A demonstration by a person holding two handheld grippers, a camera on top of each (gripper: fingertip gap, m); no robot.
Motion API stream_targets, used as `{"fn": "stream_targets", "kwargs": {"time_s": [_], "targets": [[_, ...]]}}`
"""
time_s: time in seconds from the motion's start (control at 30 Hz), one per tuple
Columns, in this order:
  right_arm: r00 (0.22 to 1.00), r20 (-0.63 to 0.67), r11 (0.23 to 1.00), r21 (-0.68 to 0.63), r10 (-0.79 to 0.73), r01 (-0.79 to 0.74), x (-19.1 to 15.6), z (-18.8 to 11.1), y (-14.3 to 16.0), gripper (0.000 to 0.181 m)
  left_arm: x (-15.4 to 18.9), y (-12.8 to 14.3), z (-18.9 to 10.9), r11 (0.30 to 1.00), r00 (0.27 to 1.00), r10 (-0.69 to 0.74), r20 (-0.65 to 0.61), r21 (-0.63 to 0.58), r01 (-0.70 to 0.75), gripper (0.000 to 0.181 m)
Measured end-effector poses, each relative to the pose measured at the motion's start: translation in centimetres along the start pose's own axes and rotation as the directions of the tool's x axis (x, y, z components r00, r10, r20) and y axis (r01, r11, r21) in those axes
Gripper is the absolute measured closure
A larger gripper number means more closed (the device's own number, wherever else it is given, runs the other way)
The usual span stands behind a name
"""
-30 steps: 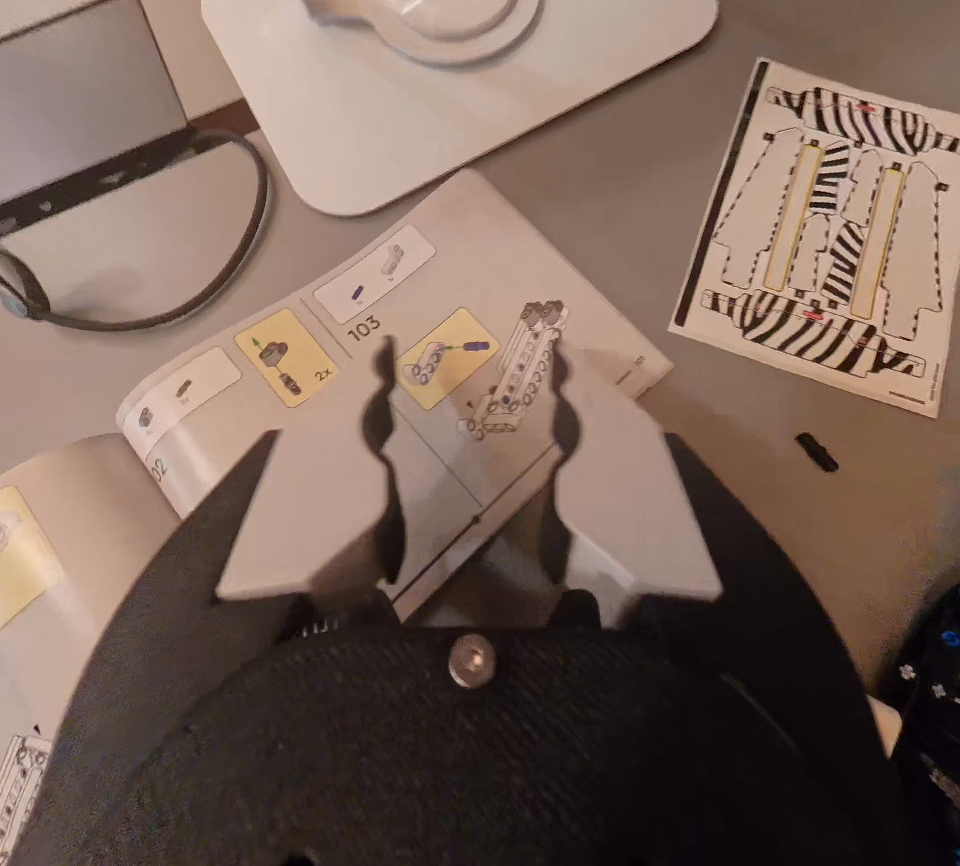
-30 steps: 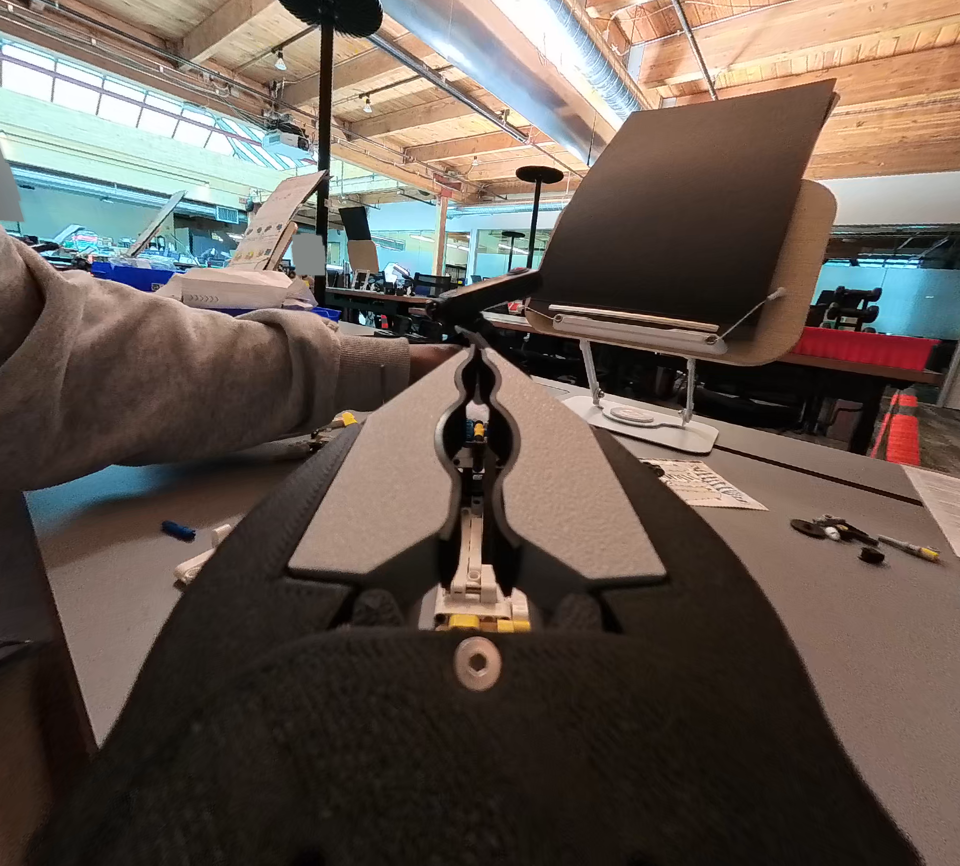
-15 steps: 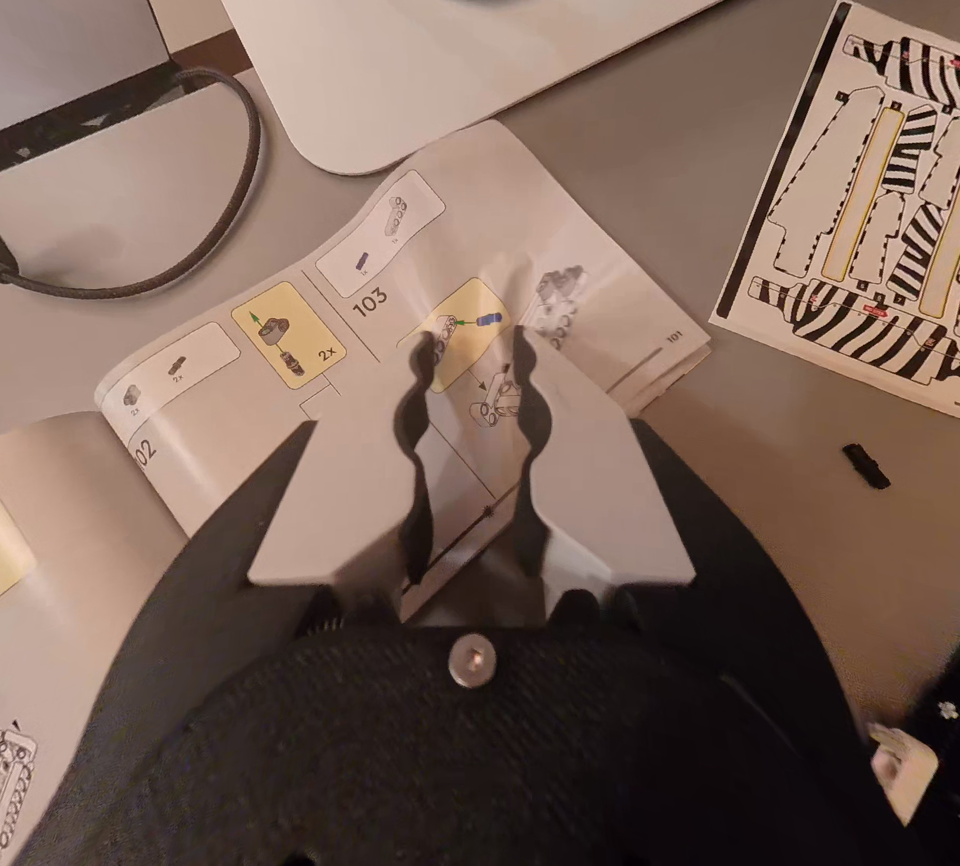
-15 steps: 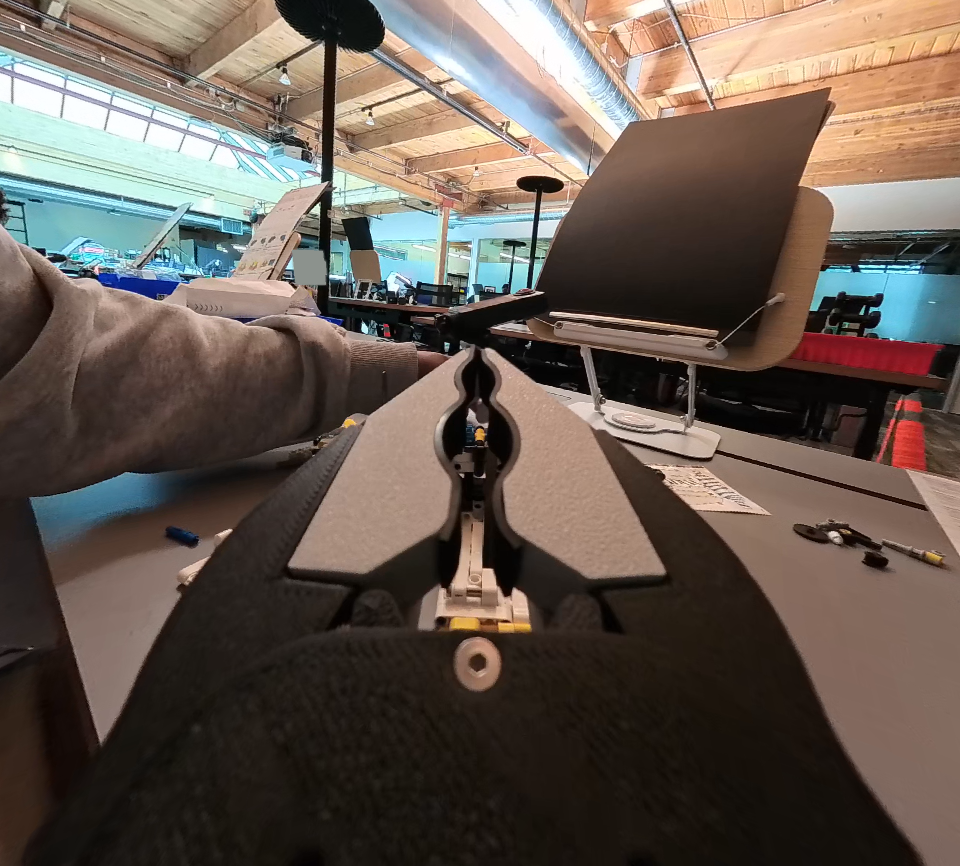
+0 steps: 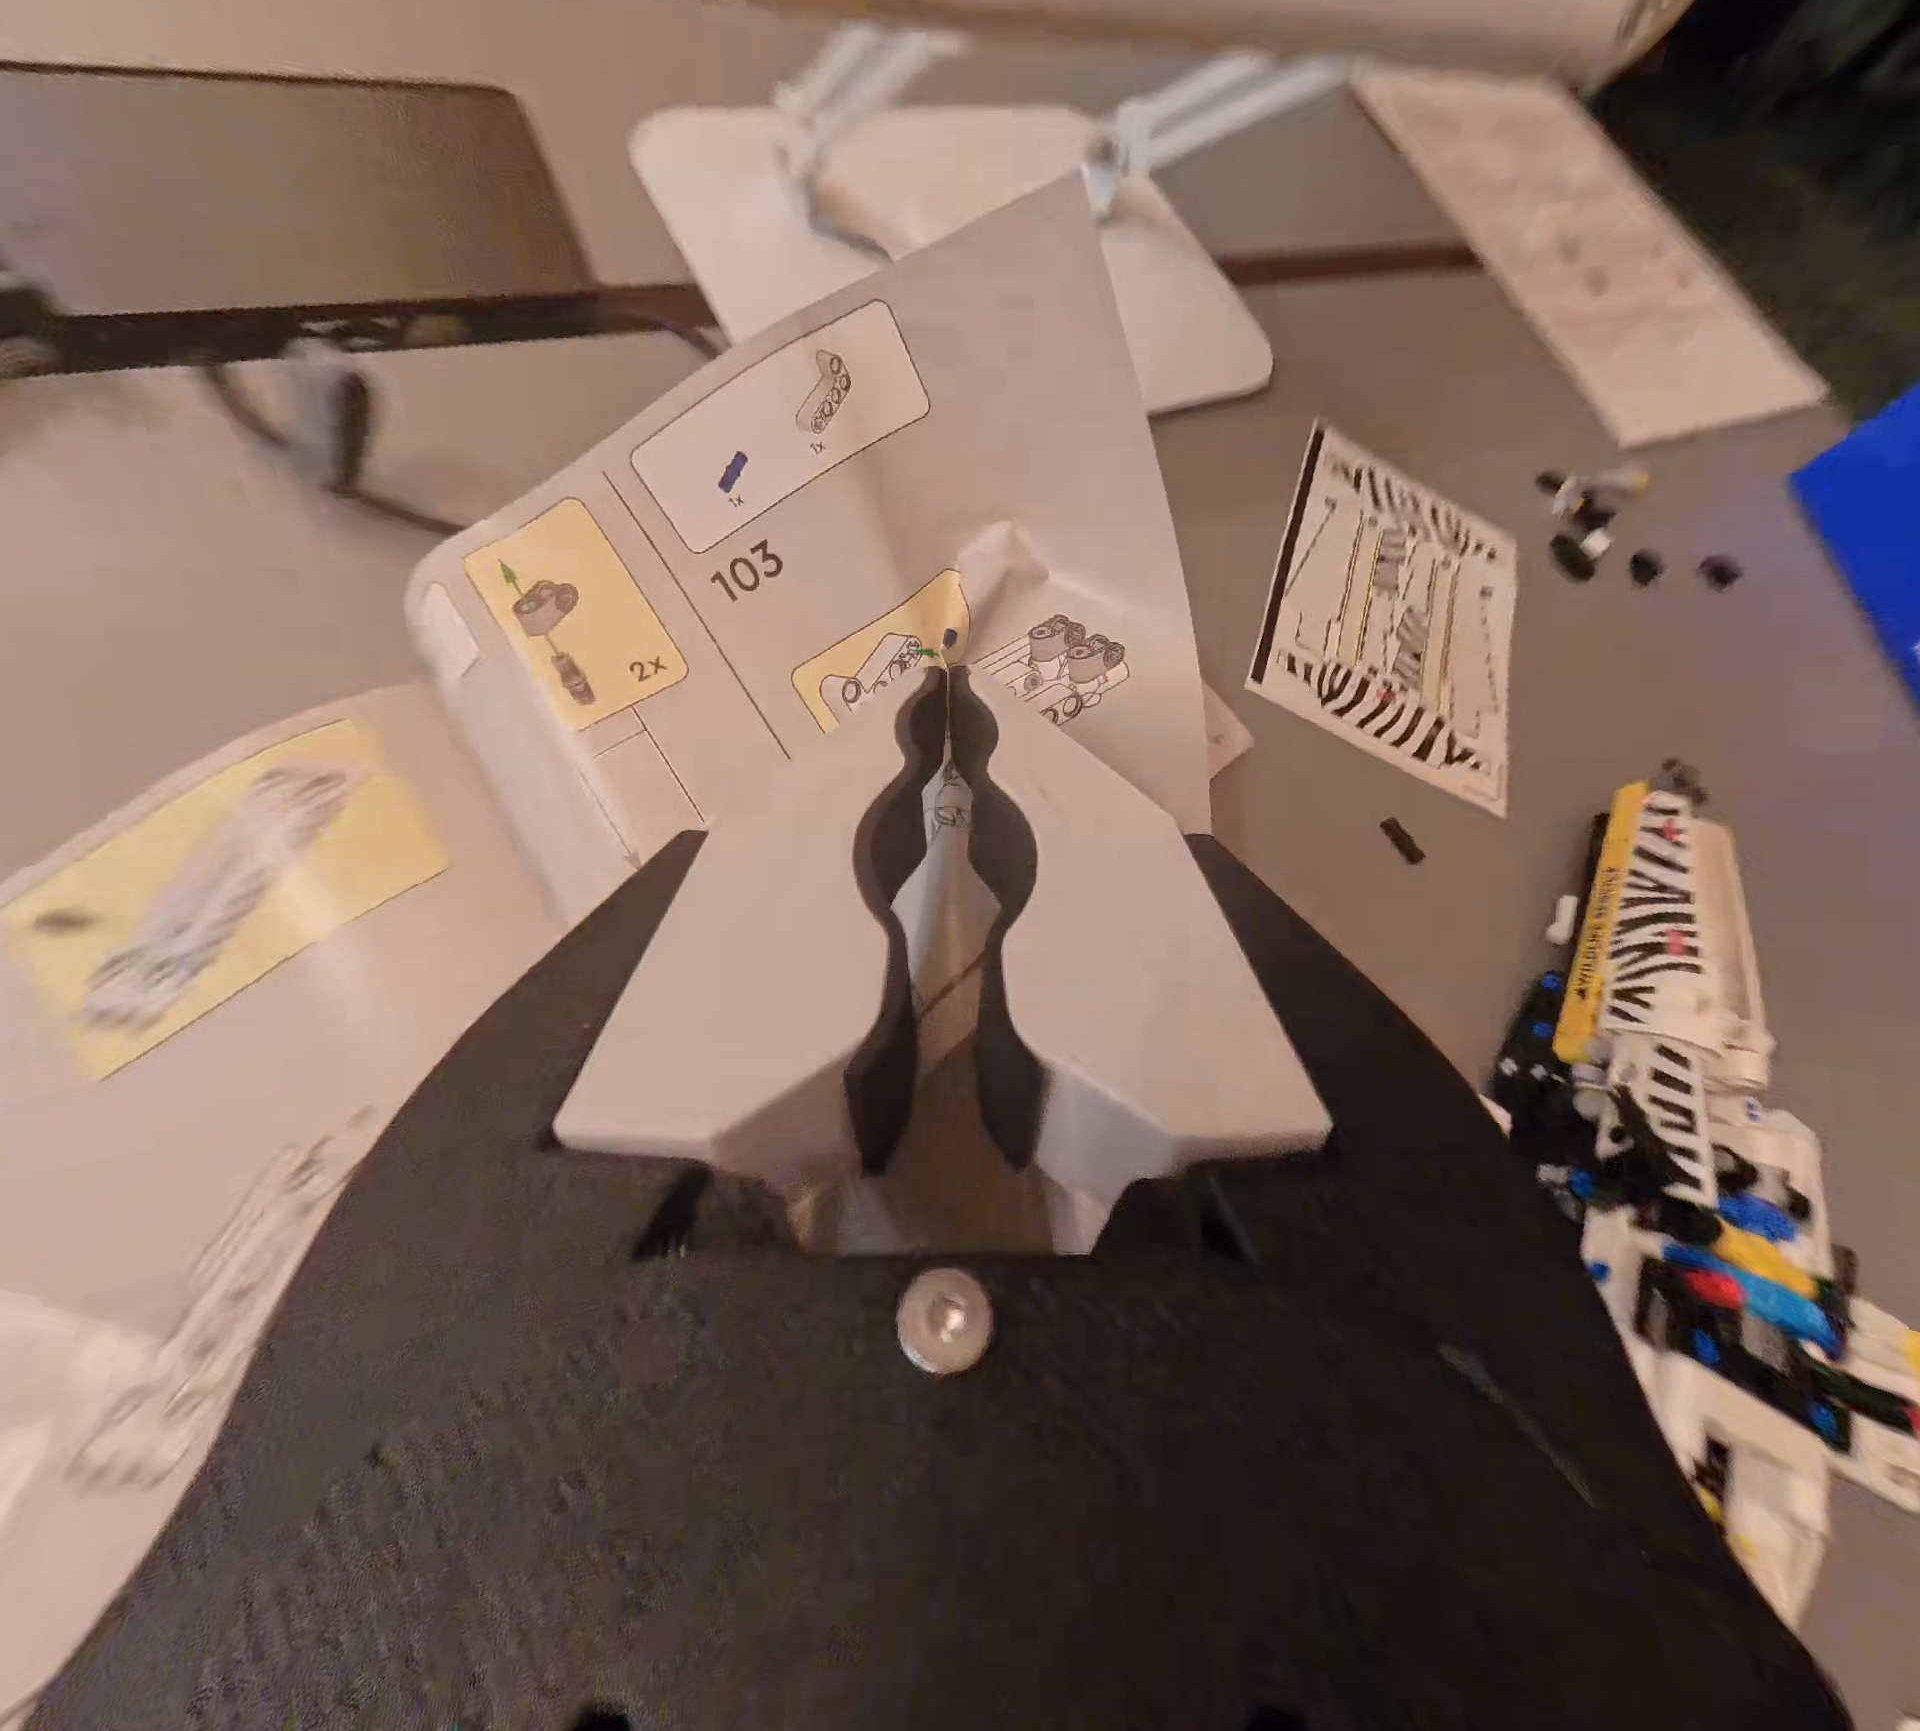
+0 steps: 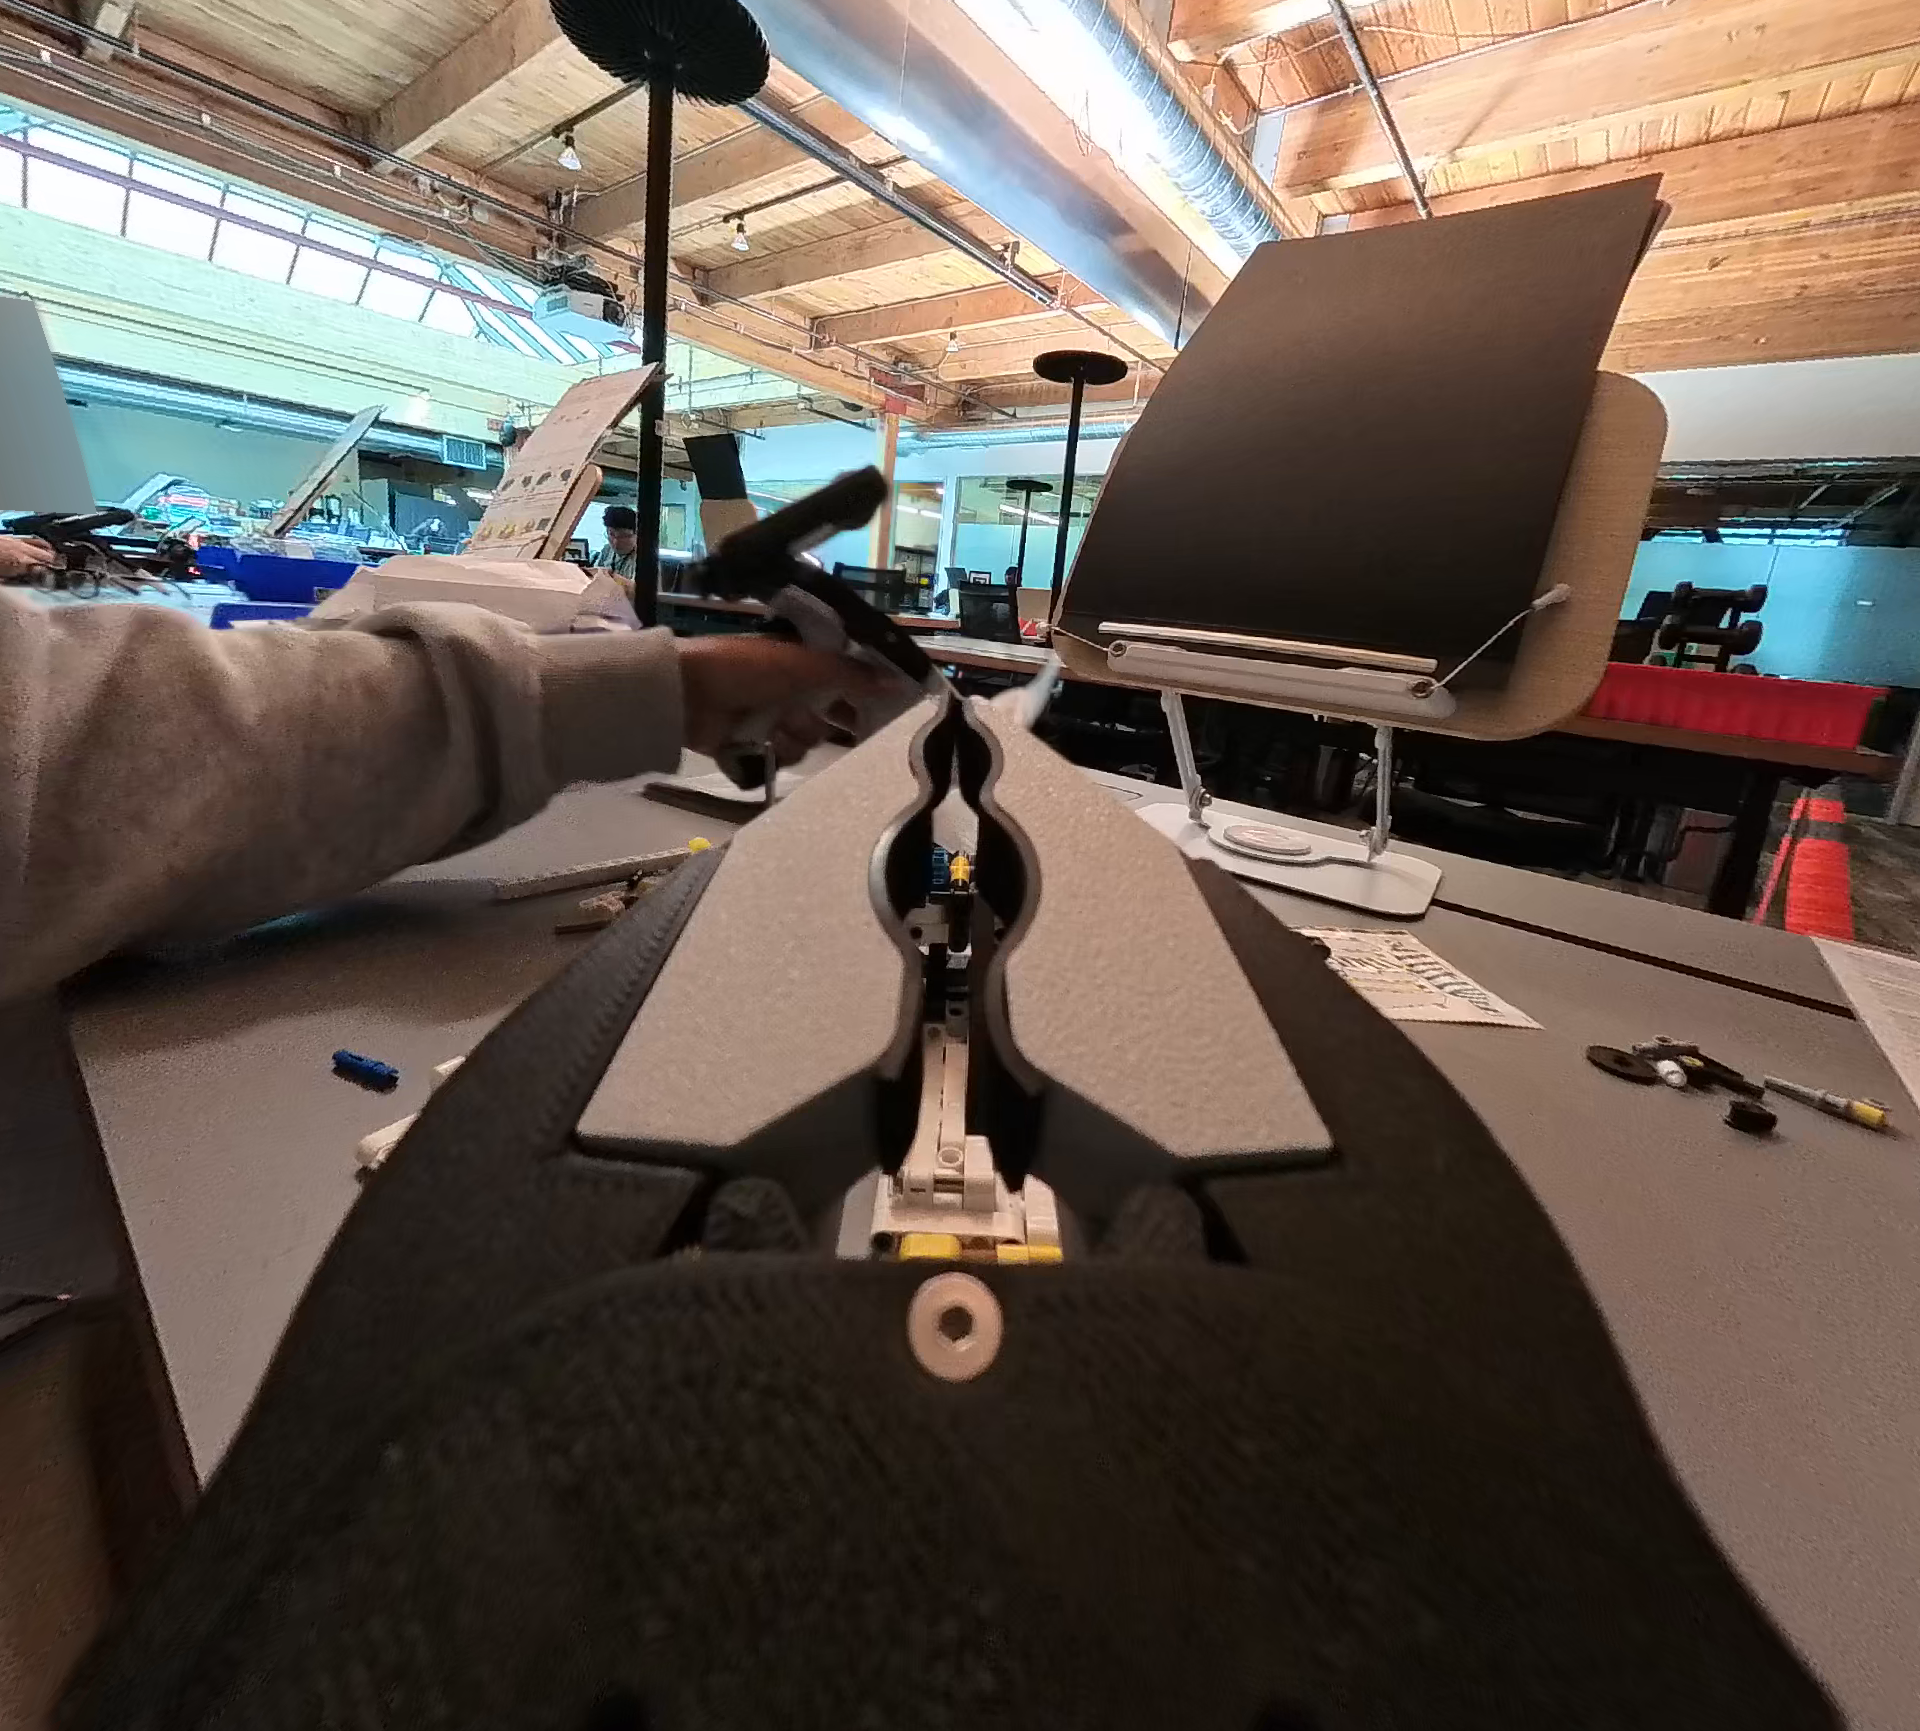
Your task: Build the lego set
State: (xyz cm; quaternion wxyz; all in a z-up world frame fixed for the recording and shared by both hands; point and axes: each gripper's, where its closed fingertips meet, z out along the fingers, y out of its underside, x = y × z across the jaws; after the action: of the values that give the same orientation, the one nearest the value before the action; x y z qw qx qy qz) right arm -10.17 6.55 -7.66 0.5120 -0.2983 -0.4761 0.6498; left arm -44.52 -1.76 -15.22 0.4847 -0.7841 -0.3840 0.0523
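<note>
My left gripper (image 5: 948, 679) is shut on a page of the instruction booklet (image 5: 831, 486) and holds that page lifted and creased off the table. My right gripper (image 6: 961, 715) is shut on a narrow white lego assembly (image 6: 951, 1151) with yellow and blue bits, held level above the table. The left gripper also shows in the right wrist view (image 6: 821, 580), held by a hand in a grey sleeve (image 6: 312, 746), with the white page corner (image 6: 1034, 699) in it. A zebra-striped lego model (image 5: 1662, 1006) lies at the right.
A zebra sticker sheet (image 5: 1382, 632) and a small black pin (image 5: 1403, 840) lie right of the booklet. A white book stand (image 6: 1351, 455) with its base (image 5: 1174, 310) stands behind. A blue pin (image 6: 364, 1068) lies at the left, small dark parts (image 6: 1683, 1073) at the right. The zebra-striped lego model (image 5: 1662, 1006) is about equally far from each gripper, around 20 cm.
My left gripper closed from open onto the booklet page and lifted it, tilting up. My right gripper stayed shut on the lego assembly, nearly still.
</note>
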Motion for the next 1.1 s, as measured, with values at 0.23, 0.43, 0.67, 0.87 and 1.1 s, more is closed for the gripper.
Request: {"fn": "stream_targets", "kwargs": {"time_s": [0.23,0.43,0.67,0.87,1.1], "targets": [[1.0,-0.007,1.0,-0.016,-0.011,0.011,0.0,0.3,0.3,0.181,-7.1,-0.4,-7.7,0.965,0.975,-0.216,-0.06,0.141,0.223,0.179],[0.999,-0.042,0.999,-0.033,-0.034,0.033,0.5,0.5,0.5,0.181,-10.8,1.8,-10.7,0.929,0.94,-0.321,-0.114,0.154,0.336,0.177],[0.983,-0.149,0.994,-0.012,-0.108,0.107,1.8,-0.2,-0.3,0.181,-14.1,4.4,-12.9,0.911,0.928,-0.373,-0.022,0.179,0.371,0.179],[0.967,-0.175,0.981,-0.084,-0.188,0.175,2.4,-0.1,0.4,0.181,-15.6,6.8,-14.5,0.92,0.932,-0.362,0.012,0.166,0.355,0.178],[0.863,-0.231,0.875,-0.307,-0.45,0.374,6.7,-1.4,1.2,0.181,-17.0,8.9,-15.1,0.96,0.955,-0.274,0.118,0.1,0.263,0.176]]}}
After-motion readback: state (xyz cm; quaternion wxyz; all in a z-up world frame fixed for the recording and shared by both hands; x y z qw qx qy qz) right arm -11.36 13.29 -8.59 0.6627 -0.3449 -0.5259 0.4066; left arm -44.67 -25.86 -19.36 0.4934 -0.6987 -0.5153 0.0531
